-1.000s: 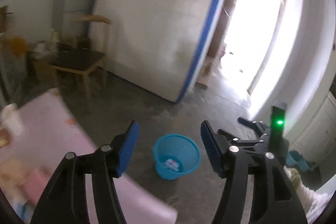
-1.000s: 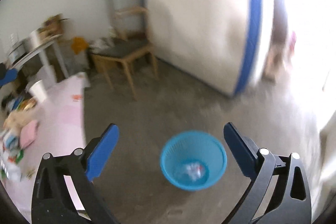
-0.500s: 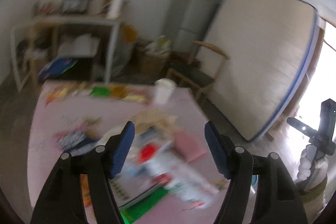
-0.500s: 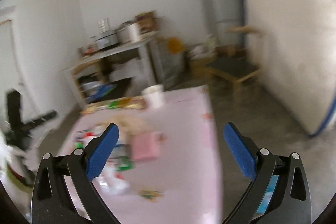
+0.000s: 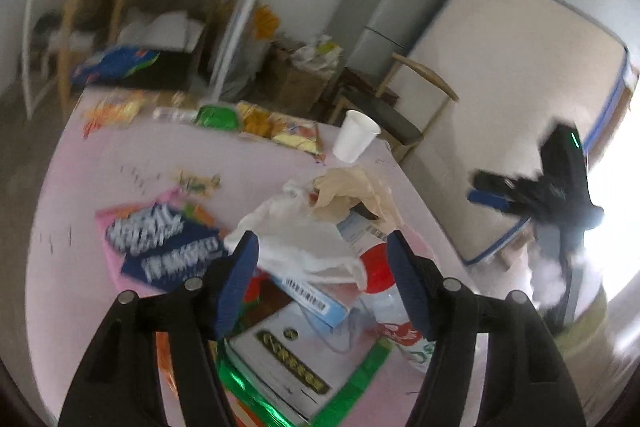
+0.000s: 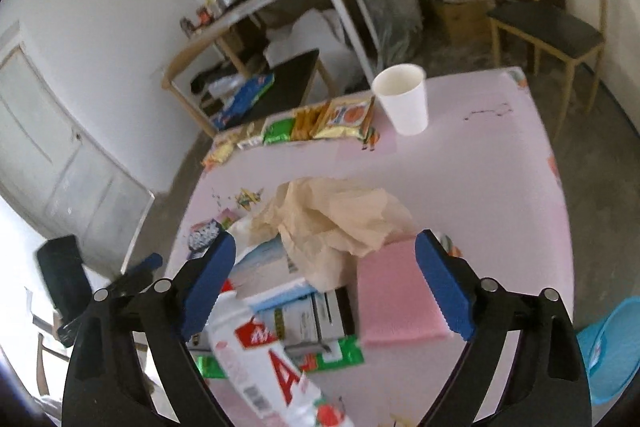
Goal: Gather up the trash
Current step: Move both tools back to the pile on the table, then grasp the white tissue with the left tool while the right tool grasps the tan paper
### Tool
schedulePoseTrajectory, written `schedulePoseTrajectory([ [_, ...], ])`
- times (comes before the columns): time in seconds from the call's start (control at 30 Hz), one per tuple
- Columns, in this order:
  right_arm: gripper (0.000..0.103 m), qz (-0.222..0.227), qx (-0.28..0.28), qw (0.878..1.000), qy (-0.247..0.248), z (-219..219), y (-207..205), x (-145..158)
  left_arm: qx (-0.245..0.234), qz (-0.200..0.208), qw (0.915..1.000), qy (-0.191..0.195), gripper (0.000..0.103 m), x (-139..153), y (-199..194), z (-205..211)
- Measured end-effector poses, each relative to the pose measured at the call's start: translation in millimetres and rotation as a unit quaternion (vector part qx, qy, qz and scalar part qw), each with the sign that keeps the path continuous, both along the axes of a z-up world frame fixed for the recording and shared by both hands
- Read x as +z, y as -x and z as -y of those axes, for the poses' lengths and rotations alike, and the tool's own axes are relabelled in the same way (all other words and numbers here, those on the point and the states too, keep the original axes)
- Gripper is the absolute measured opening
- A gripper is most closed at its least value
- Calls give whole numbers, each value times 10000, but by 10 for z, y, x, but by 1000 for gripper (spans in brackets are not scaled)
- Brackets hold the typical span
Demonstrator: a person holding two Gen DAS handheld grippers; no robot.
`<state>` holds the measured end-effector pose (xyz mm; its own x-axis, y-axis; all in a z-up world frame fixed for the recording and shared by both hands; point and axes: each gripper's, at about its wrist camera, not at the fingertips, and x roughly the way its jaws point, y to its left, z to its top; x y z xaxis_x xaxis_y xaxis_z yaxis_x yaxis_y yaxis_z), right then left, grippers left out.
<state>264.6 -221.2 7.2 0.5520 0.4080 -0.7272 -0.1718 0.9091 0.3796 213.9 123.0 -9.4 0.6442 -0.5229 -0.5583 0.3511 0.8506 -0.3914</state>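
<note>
Jaws: both pairs spread wide, holding nothing.
Left gripper (image 5: 322,283): hangs over white plastic bag (image 5: 296,243), pitched down at litter pile.
Right gripper (image 6: 326,293): poised above crumpled brown paper (image 6: 340,215); pink pad (image 6: 396,299) at 3 o'clock.
Change: views swung off floor basket onto pink table (image 6: 500,179); means fetching next piece.
Blue basket (image 6: 612,347): at 4 o'clock, beyond table edge.
White cup (image 6: 402,99): upright at 12 o'clock.

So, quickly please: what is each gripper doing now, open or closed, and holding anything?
Left gripper: open, holding nothing, above the white bag.
Right gripper: open, holding nothing, above the brown paper.
</note>
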Motion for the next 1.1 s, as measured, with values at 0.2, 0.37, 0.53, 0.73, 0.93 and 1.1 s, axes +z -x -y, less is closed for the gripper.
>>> schedulePoseTrajectory([
  [0.2, 87, -421, 192, 9984, 320, -247, -463, -153, -278, -198, 9989, -330, 64, -115, -326, 168],
  [0.37, 87, -711, 635, 9940, 545, -562, -682, -286, -398, -803, 9947, -509, 64, -355, -575, 266],
  [0.53, 76, -906, 895, 9873, 952, -778, -771, -415, -395, -1007, 9916, -716, 61, -435, -663, 296],
  [0.73, 43, -1081, 873, 9844, 1081, -777, -784, -525, -366, -1215, 9885, -818, 45, -504, -691, 260],
  [0.93, 9, -1158, 790, 9845, 1057, -730, -781, -583, -334, -1165, 9888, -871, 31, -495, -681, 250],
  [1.1, 3, -972, 681, 9883, 954, -656, -747, -487, -214, -1082, 9901, -867, 16, -455, -672, 214],
])
